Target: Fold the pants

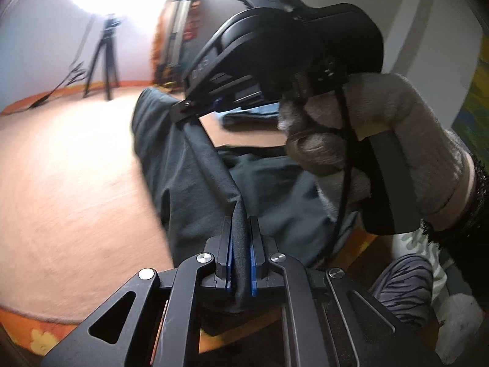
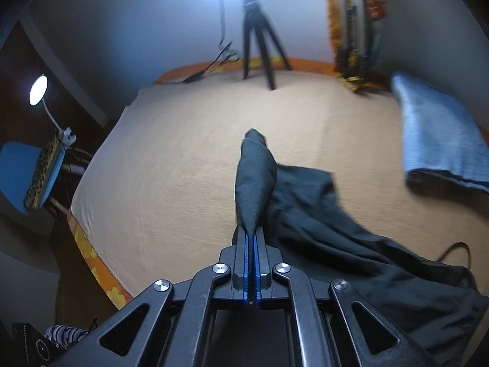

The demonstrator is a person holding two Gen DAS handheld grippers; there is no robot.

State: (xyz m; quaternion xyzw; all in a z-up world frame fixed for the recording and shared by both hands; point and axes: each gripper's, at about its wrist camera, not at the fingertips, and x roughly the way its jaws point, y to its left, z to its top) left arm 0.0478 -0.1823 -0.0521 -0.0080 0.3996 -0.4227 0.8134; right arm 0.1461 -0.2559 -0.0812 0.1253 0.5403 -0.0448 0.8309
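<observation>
Left wrist view: the left gripper is clamped on a fold of the dark pants, cloth pinched between its blue pads. From there a taut ridge of fabric runs up and away to the right gripper, which bites the same garment at its far end. A gloved hand holds that second tool. The rest of the pants sags onto the tan bed cover between and to the right of the two tools. One pair of dark pants, two grippers, one tripod at the far edge.

Right wrist view: the right gripper is closed tight on a bunched tip of the dark pants; the pinched cloth stands up beyond the fingertips, the remainder trailing near and to the right over the bed cover. One folded blue garment lies far right, apart from the pants. One tripod at the far side; one small lamp on the left.
</observation>
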